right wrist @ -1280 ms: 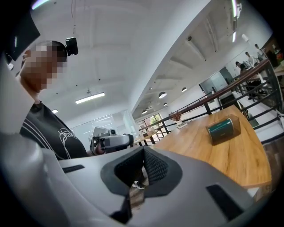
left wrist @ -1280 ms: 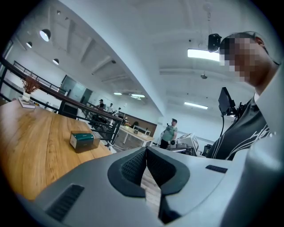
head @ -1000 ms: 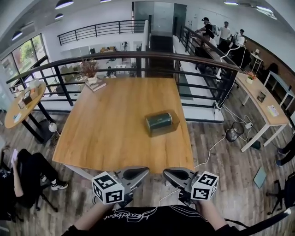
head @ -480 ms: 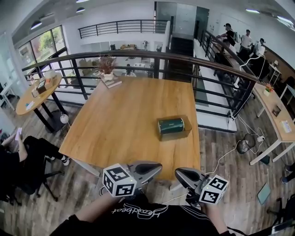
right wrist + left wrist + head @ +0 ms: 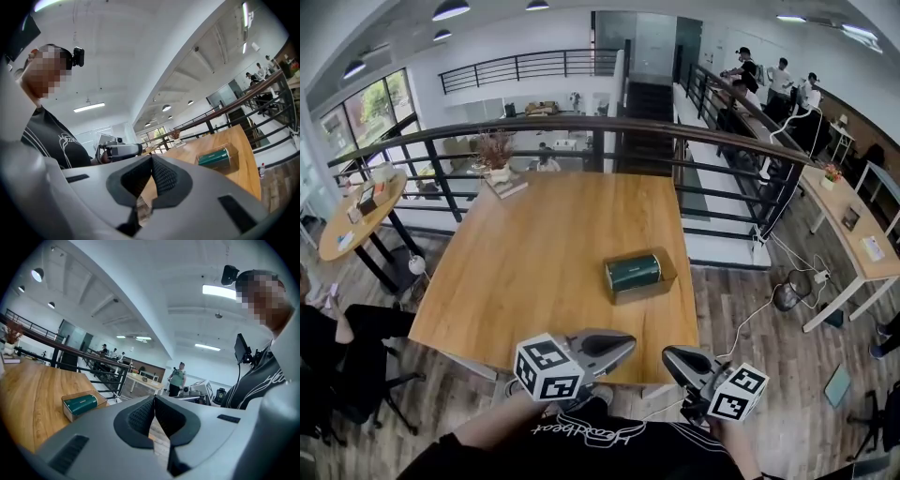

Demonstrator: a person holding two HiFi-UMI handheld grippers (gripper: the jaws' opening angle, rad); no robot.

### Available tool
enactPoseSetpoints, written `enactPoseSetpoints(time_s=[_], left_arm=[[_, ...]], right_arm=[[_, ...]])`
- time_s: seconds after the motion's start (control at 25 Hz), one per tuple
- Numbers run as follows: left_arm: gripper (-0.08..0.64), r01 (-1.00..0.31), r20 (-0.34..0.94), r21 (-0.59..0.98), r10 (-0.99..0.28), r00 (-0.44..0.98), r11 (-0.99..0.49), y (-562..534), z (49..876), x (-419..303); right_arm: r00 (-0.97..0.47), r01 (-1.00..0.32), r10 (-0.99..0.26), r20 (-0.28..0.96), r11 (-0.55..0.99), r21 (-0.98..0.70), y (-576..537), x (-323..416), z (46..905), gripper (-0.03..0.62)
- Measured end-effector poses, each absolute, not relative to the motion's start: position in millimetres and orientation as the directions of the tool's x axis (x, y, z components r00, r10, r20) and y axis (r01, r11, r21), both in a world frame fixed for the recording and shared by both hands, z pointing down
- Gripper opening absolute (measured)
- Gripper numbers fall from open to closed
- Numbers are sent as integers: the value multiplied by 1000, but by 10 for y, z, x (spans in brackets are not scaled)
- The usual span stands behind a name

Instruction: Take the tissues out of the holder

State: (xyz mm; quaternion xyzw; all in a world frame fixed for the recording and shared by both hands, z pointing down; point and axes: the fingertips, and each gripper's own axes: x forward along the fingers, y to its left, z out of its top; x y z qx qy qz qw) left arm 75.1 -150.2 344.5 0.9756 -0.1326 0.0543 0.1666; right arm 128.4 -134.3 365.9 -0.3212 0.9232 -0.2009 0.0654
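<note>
A clear holder [image 5: 649,287] with a dark green pack of tissues [image 5: 632,272] lying in it sits on the right part of the wooden table [image 5: 525,272]. It also shows in the left gripper view as the holder [image 5: 70,412] with the green pack [image 5: 82,403], and in the right gripper view as the holder [image 5: 234,154] with the pack [image 5: 214,159]. My left gripper [image 5: 630,343] and right gripper [image 5: 668,354] hang side by side at the table's near edge, well short of the holder. Both have their jaws together with nothing between them, as the left gripper [image 5: 154,398] and right gripper [image 5: 152,157] views confirm.
A potted plant [image 5: 495,150] on a book stands at the table's far left corner. A black railing [image 5: 609,123] runs behind the table. A round table [image 5: 356,211] and a seated person [image 5: 337,342] are at the left; cables [image 5: 787,291] lie on the floor at the right.
Both grippers have moved forward toward the table's near edge, jaws still together. The holder lies where it was on the table.
</note>
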Motion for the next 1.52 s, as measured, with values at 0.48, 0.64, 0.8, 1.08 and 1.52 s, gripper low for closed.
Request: enactPoseSetpoints(time_s=[0.48,0.64,0.8,1.08,1.52], left_arm=[[14,-229,172,381,-175,969,-895,-2481,3741,868],[14,-237,179,405,-177,968,-883,-2801,3862,809],[14,-254,191,416,-189,963,-873,-3112,3970,746],[14,-281,217,456,-201,955,-845,-3536,4201,597],[14,-266,239,500,-164,957,-824,-3918,4499,624]], right_arm=[[-737,-614,-672,67,626,-481,-2258,1430,3965,17],[-738,-614,-669,88,613,-497,-2556,1380,4090,17],[-743,-607,-661,105,601,-519,-2859,1347,4229,17],[-761,-590,-633,140,587,-554,-3256,1209,4460,17],[-770,-578,-617,159,571,-582,-3690,1189,4635,17]])
